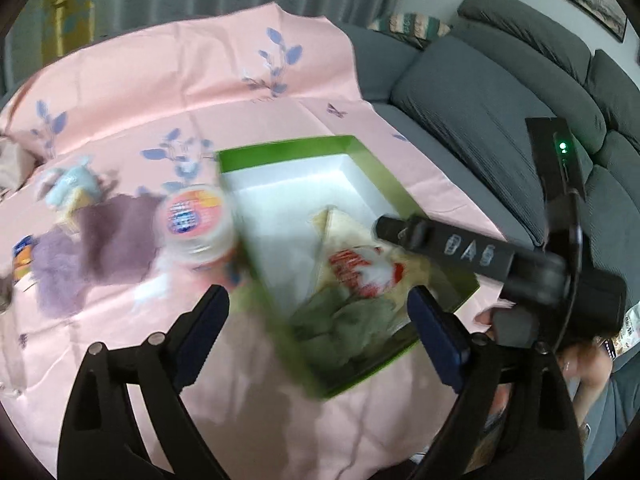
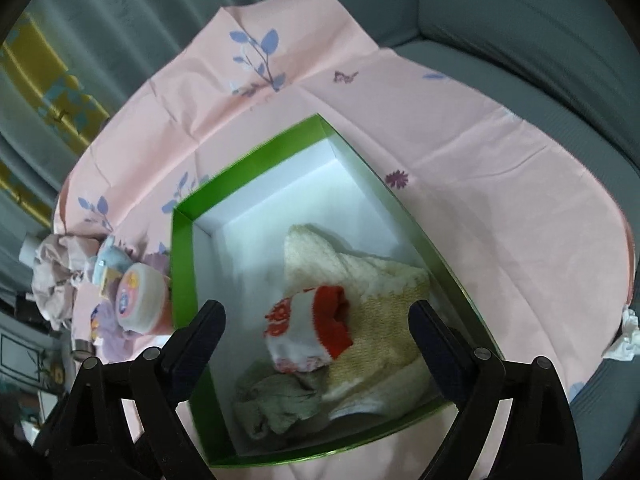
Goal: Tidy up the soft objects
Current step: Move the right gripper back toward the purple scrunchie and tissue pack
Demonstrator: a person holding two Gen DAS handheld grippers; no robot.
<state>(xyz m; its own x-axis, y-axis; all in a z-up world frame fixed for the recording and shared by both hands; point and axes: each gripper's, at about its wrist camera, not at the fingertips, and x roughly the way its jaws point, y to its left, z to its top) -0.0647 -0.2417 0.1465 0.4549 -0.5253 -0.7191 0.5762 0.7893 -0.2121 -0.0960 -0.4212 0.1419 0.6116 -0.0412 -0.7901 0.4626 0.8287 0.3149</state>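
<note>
Closest in, both tools hang over the green box [image 2: 182,256] with their jaws spread wide and nothing between them: the left gripper [image 1: 320,316] and the right gripper [image 2: 318,328] are both released. Under them, inside the box, lie a grey-green cloth [image 2: 280,404], a red and white sock [image 2: 312,328] and a cream towel [image 2: 372,280], bunched at the near end while the far end sits bare. Beyond the box's left wall, on the pink sheet [image 2: 480,184], wait a purple cloth [image 1: 96,248] and a small blue plush toy [image 1: 70,186], with a round plastic tub [image 1: 196,224] just beside the box. My worry is that tub: reaching left for the purple cloth could knock it over. The sheet may also bunch up and drag the light box.
</note>
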